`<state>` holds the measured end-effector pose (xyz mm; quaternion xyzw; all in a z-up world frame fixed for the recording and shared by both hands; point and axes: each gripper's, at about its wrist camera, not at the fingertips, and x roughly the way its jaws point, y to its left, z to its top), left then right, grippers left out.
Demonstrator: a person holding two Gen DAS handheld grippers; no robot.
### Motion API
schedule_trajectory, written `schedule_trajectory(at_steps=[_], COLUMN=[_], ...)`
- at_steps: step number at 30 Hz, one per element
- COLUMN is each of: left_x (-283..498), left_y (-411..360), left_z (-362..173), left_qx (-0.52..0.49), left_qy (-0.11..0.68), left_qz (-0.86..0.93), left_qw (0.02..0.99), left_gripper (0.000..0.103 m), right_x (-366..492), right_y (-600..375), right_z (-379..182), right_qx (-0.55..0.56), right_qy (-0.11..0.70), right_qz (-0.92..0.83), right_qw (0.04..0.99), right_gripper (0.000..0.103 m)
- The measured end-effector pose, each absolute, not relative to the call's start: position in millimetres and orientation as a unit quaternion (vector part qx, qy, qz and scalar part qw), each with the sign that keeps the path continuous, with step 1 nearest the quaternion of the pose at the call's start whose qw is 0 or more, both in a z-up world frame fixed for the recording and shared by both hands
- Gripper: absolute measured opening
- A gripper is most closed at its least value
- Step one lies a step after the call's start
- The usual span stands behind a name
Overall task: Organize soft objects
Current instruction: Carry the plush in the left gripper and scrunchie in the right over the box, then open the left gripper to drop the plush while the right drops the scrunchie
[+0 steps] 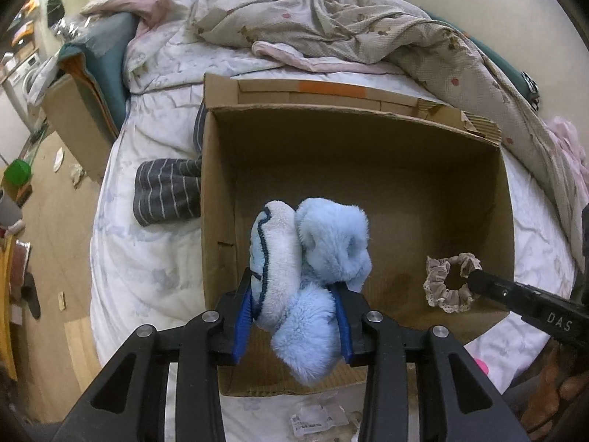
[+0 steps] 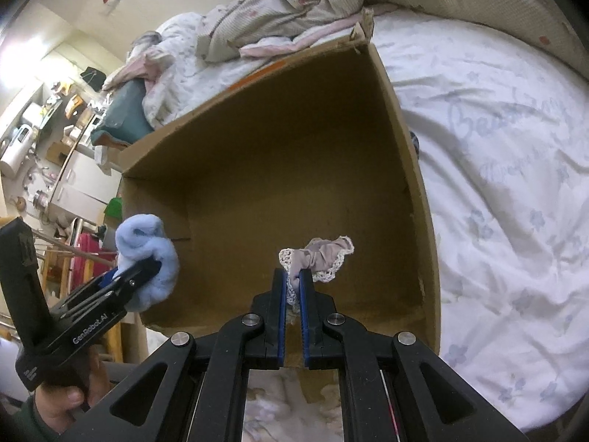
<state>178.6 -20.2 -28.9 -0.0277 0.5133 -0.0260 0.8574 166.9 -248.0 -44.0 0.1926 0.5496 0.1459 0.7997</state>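
An open cardboard box stands on the bed; it also shows in the right wrist view. My left gripper is shut on a fluffy light-blue sock bundle and holds it over the box's near left part; the bundle shows at the left in the right wrist view. My right gripper is shut on a beige lace-edged scrunchie and holds it over the box's near right part. The scrunchie shows in the left wrist view too.
A grey striped garment lies on the white sheet left of the box. Crumpled blankets pile up behind it. A small plastic packet lies in front of the box. Floor and clutter lie off the bed's left edge.
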Motion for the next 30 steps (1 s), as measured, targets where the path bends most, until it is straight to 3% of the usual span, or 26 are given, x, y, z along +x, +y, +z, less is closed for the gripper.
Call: schedule_trajectory(at_steps=[22,30], left_x=[177,177], left_y=[-22,-24], left_z=[-36,-33], left_qx=[-0.03,-0.029], left_qy=[0.524,0.524], left_qz=[-0.033,-0.034], left_qw=[0.851,0.85], left_gripper=[0.039,0.059], right_x=[176,175], right_y=[-237,-241], right_z=[-59,-60], right_qx=[0.18,0.189], right_qy=[0.568,0.566], right_qz=[0.141,0.141], right_qw=[0.791,0.79], right_gripper=[0.008,0.009])
